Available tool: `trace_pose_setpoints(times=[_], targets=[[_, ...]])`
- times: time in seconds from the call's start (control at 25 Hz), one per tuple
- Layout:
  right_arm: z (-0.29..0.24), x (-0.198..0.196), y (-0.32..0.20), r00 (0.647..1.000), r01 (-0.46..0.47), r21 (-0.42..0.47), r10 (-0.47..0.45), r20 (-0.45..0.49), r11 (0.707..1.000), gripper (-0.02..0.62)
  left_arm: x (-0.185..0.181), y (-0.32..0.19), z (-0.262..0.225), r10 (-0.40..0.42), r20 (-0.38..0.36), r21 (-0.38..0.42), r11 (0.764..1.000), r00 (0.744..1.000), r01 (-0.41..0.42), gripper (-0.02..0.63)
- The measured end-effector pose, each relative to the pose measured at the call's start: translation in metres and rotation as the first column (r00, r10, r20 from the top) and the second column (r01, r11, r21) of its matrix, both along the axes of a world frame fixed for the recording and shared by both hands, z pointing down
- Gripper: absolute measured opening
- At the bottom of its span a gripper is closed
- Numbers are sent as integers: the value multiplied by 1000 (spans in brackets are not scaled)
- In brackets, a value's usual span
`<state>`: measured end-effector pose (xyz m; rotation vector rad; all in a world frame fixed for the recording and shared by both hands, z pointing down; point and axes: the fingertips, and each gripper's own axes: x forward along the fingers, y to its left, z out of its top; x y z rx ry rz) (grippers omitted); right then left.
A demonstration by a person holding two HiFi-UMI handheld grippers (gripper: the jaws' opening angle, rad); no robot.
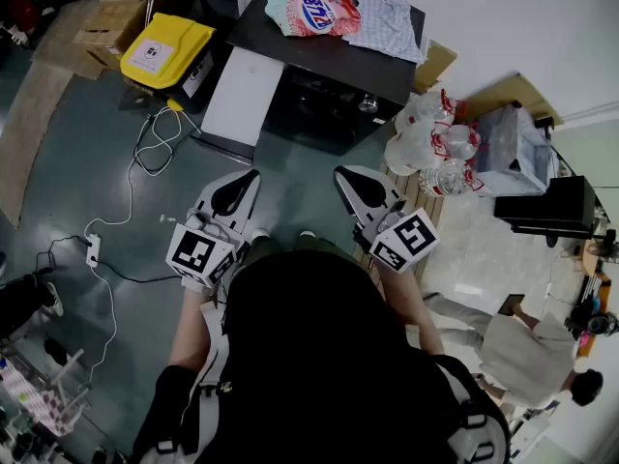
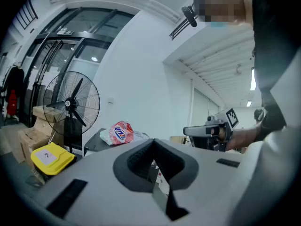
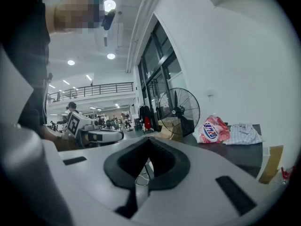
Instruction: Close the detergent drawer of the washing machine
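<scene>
Held close to the person, the left tool [image 1: 242, 187] and right tool [image 1: 350, 182] both have their jaws together and empty. Ahead stands the washing machine [image 1: 329, 104]. The white panel jutting toward the person is probably its open detergent drawer [image 1: 244, 93]. Press squarely on its front edge, pushing straight in.

Nothing could be read with certainty: the pink bag [image 1: 317, 10] lying beyond both pairs of jaws bore a blue logo with white characters too blurred to decipher, and the white label on the yellow case [image 1: 179, 35] was illegible.
</scene>
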<state>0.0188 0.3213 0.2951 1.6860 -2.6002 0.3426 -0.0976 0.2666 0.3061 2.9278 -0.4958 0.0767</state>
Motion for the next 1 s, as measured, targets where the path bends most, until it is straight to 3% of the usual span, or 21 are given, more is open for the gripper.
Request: trace_pose_setpoints(times=[0.24,0.44,0.68,1.0], targets=[[5,-12,-13,999,-34,-17,34,5,999,15,-18,-14,3,6,3,-6,1000,1000,-6,11],[3,-25,-30,995,-51,2,50,89,999,17,-41,-36,9,2,0,-11,1000,1000,-2,11],[10,-36,-55,997,-62,8,62,56,998,17,-67,-60,23,-20,5,-39,999,1000,21,11],[18,-25,-106,997,23,16,-24,78,1000,17,-60,-96,36,-69,41,-55,996,997,71,11]])
